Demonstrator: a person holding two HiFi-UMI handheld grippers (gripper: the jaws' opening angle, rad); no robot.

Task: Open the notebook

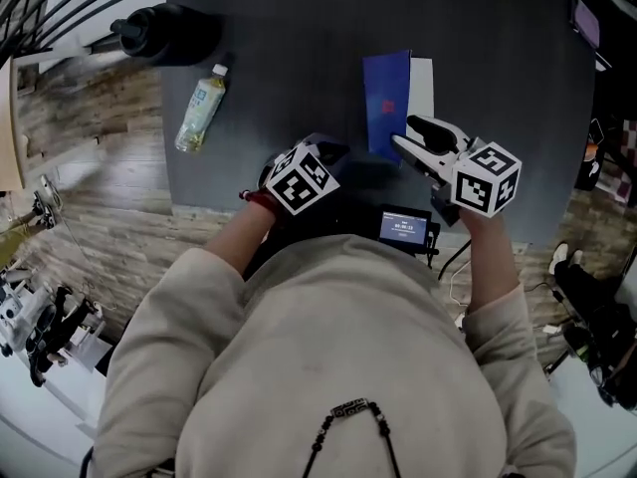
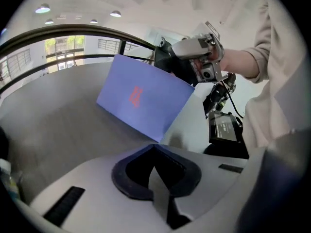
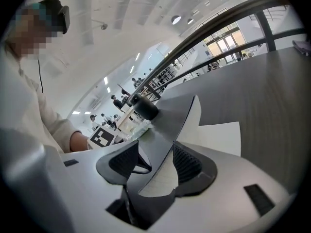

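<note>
Cover (image 1: 386,103) of notebook (image 2: 146,98) raised off grey counter (image 1: 299,48).
Right gripper (image 1: 418,135) fingers clamp the blue cover's edge above a white page (image 1: 422,80); left gripper (image 1: 333,157) fingers closed, empty, near the notebook.

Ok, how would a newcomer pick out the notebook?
On the dark grey table, look right of centre, just ahead of the right gripper. The notebook is the thin blue-covered thing with a red mark and white pages showing, unlike the plastic bottle lying at the left.
</note>
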